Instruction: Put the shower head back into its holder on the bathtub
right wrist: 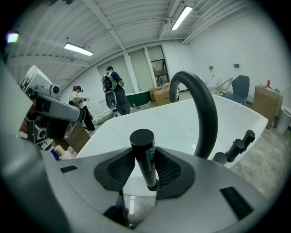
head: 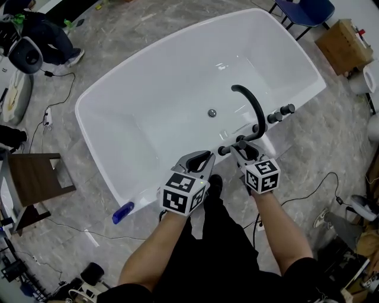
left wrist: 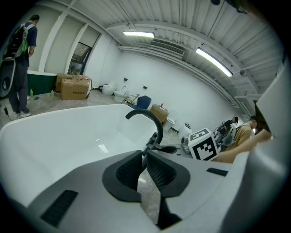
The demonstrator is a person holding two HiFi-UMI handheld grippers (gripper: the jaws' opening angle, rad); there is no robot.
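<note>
The white bathtub (head: 118,112) fills the middle of the head view, with a black arched faucet (head: 251,106) and black knobs (head: 281,112) on its near right rim. My right gripper (head: 243,152) is over that rim just in front of the faucet, shut on the black stick-shaped shower head (right wrist: 144,154), which stands up between the pads (right wrist: 168,170). The faucet arch (right wrist: 200,109) rises close behind it. My left gripper (head: 198,163) hovers beside it at the rim, shut with nothing in it (left wrist: 144,166). I cannot make out the holder.
A blue object (head: 122,212) lies at the tub's near left corner. A wooden stool (head: 35,177) stands to the left, with a cardboard box (head: 343,44) and a blue chair (head: 305,10) beyond the tub. Cables (head: 314,183) trail on the floor. A person (left wrist: 20,68) stands far left.
</note>
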